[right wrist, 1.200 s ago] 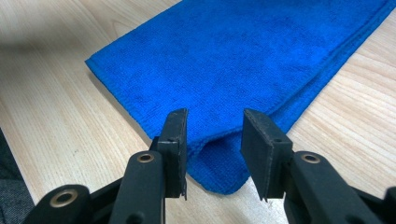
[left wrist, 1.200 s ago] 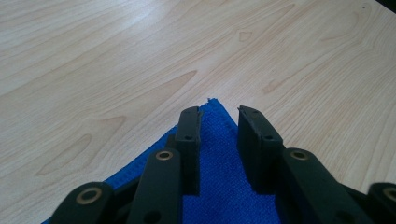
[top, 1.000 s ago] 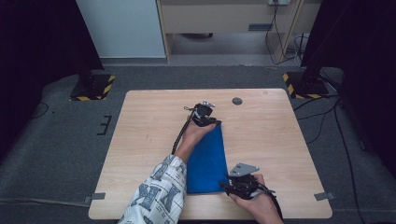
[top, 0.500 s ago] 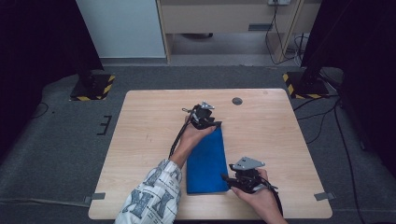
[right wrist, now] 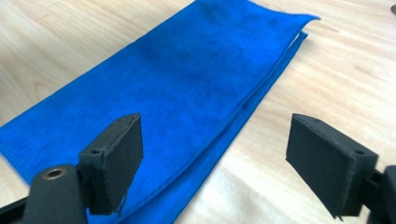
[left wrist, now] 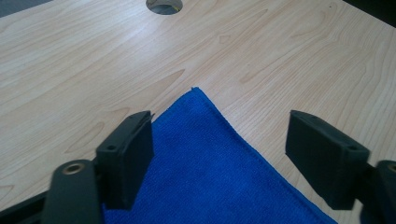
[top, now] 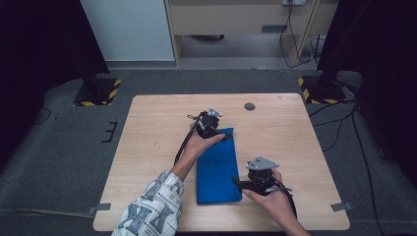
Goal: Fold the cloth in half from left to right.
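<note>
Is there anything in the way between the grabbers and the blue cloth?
No, nothing visible. The left gripper has its jaws open right over the far corner of the cloth. The right gripper is open at the cloth's near right edge, with bare table beside it.

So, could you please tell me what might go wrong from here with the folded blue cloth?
1. The blue microfibre cloth lies in loose layers with slightly offset edges; the open right gripper might pinch only the top layer, undoing the fold.
2. The left gripper is open above the far corner; closing off-centre could miss it.
3. Pulling unevenly could skew the cloth on the wooden table.
</note>
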`<action>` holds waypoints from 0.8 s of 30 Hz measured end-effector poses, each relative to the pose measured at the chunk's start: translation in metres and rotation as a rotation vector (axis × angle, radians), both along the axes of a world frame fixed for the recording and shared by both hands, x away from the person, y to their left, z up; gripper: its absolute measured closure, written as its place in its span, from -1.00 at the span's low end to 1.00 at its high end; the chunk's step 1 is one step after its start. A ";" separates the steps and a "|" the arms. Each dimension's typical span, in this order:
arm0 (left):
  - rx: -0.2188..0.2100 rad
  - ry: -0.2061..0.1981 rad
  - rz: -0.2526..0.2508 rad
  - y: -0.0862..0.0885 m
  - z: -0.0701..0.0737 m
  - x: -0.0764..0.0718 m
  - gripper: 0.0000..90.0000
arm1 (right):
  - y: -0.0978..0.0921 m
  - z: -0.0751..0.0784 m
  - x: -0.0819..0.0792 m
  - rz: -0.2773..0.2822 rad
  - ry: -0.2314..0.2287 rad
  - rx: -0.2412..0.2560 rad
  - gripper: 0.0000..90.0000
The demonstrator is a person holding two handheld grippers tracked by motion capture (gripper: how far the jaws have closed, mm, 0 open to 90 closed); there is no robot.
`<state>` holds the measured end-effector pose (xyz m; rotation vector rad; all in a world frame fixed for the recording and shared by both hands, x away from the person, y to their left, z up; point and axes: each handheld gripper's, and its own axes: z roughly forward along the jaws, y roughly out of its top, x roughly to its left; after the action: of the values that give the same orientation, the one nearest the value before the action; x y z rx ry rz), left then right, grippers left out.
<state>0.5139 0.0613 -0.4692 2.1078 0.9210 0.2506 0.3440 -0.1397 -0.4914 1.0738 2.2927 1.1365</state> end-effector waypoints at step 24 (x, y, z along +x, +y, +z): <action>0.003 -0.075 0.010 0.034 0.008 -0.018 -0.75 | -0.007 0.005 0.063 0.022 0.049 0.031 -0.76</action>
<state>0.4957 0.0952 -0.4611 2.0829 0.8877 0.3345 0.4071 -0.1471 -0.4863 1.1020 2.3370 1.1701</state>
